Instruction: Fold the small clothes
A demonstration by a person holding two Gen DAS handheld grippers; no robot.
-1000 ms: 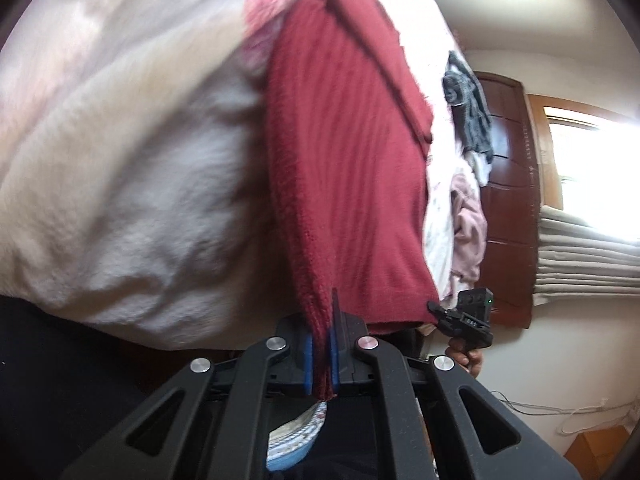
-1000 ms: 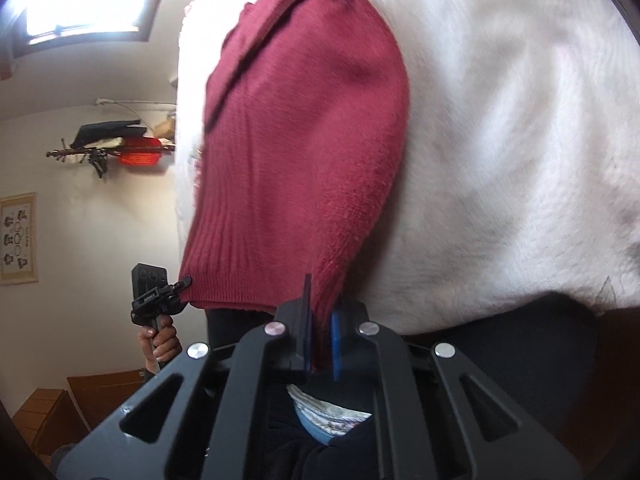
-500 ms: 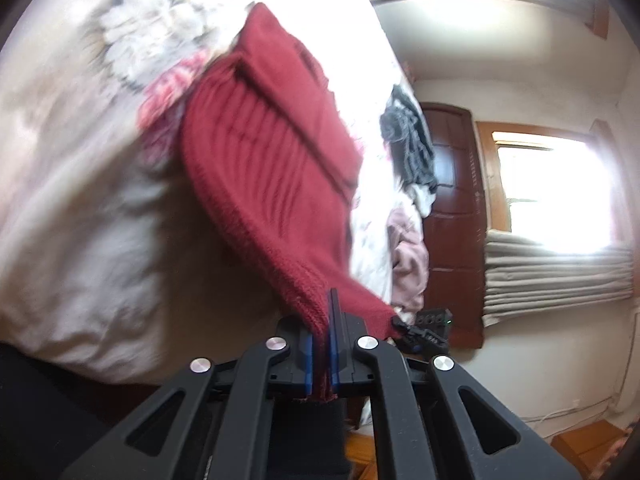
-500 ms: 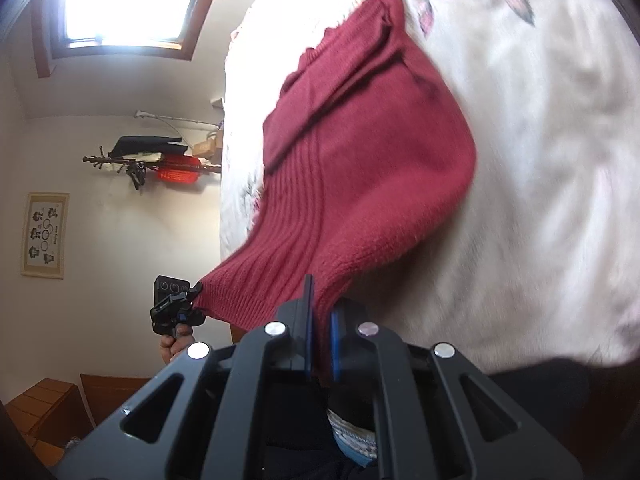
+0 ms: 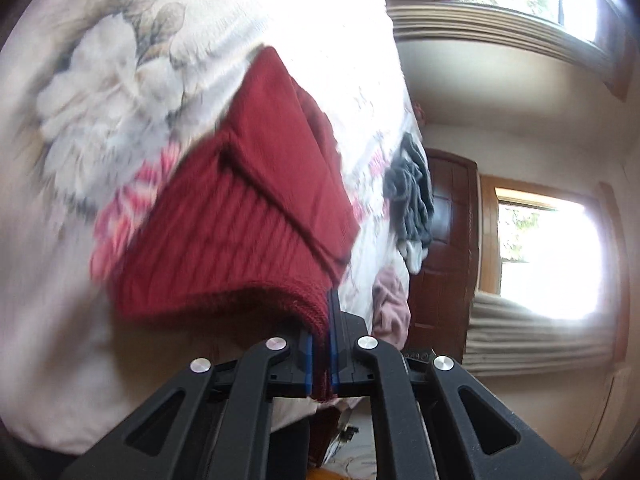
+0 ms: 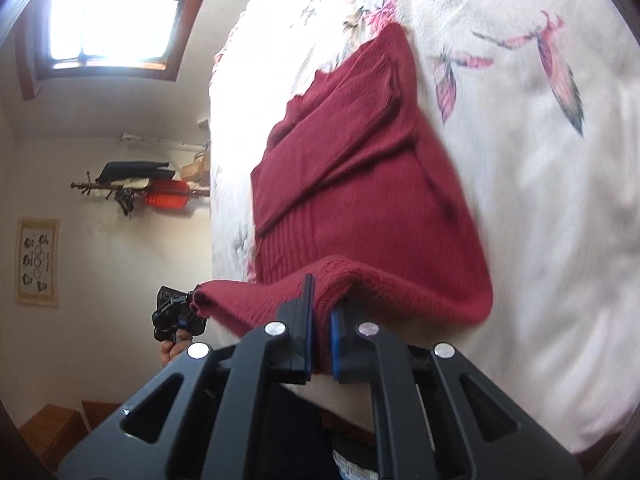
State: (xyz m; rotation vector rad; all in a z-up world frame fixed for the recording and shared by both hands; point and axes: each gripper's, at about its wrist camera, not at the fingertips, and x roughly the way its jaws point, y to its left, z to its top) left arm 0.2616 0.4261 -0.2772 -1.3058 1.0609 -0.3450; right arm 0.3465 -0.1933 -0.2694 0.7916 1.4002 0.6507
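bright windows (image 5: 548,256), dark wooden door (image 5: 448,248)

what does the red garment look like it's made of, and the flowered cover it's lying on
The red garment looks like a knit, probably wool or acrylic: vertical ribbing shows near the hem and the edge is slightly fuzzy, matte. The flowered cover looks like plush fleece or a soft blanket: a short, brushed pile with a printed floral pattern. The exact fibre cannot be told.

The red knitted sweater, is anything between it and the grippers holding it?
No. The left gripper and right gripper both pinch the red knitted sweater's hem directly, with nothing visible between, above the white floral blanket.
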